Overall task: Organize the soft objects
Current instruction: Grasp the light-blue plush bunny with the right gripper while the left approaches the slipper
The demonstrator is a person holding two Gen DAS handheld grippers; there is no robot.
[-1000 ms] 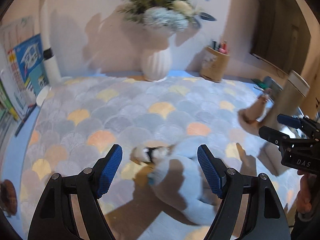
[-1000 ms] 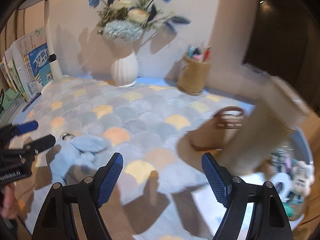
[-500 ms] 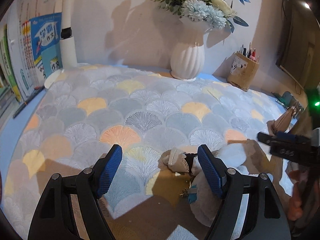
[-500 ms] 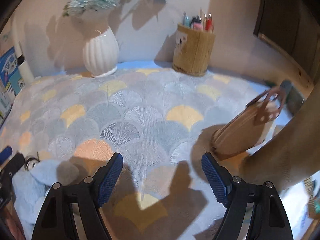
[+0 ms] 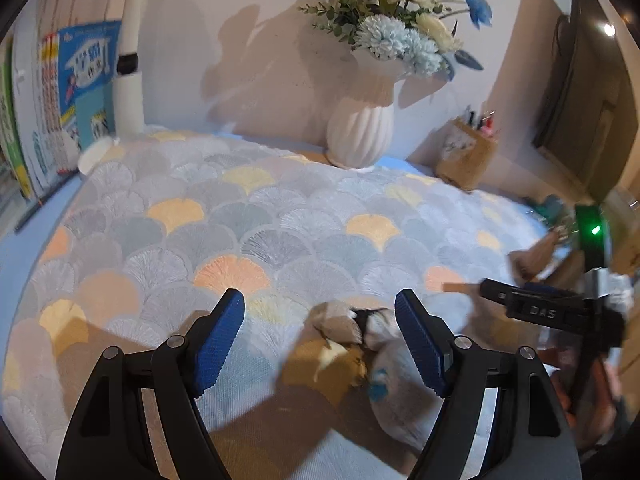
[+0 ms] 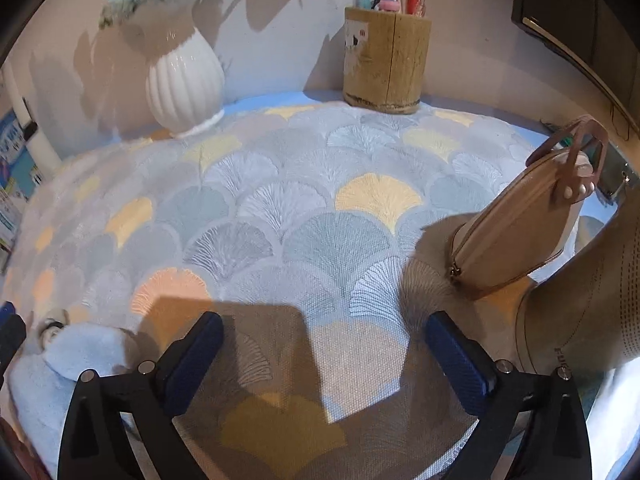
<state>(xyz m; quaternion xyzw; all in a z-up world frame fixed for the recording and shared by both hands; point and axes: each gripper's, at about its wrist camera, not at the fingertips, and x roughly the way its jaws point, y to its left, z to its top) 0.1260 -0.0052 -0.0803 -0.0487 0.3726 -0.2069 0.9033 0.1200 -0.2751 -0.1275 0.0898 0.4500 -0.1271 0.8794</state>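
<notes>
The plush toy (image 5: 384, 364) lay low and right of centre in the left wrist view, on the patterned cloth (image 5: 256, 216); it looked light and squashy, best pinched across its pale-blue body; the left gripper (image 5: 320, 344) stood spread, nothing pinched; the right gripper (image 6: 324, 356) had just been opening, empty, its jaws wide.
</notes>
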